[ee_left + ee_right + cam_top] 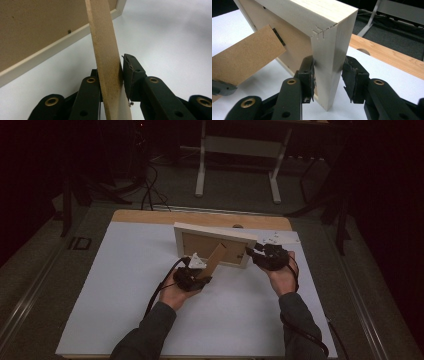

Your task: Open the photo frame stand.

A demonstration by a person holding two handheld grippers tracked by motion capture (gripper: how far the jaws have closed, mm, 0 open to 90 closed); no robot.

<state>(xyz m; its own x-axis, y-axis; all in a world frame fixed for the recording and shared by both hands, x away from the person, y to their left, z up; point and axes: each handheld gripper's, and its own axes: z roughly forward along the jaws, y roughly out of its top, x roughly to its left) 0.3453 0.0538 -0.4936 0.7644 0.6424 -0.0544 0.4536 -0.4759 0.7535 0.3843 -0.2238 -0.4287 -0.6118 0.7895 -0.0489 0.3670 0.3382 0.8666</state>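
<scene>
While frame (pixel 332 50) stands gripped, no writing legible on stand (pixel 107 65).

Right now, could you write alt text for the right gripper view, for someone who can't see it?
Two black jaws of the right gripper clamp the pale wooden side of a picture frame standing upright on a white table. The frame's brown fold-out stand swings out to the left from its back.

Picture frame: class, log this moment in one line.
picture frame: upright, back showing | left gripper: shut on stand | right gripper: shut on frame edge
</scene>
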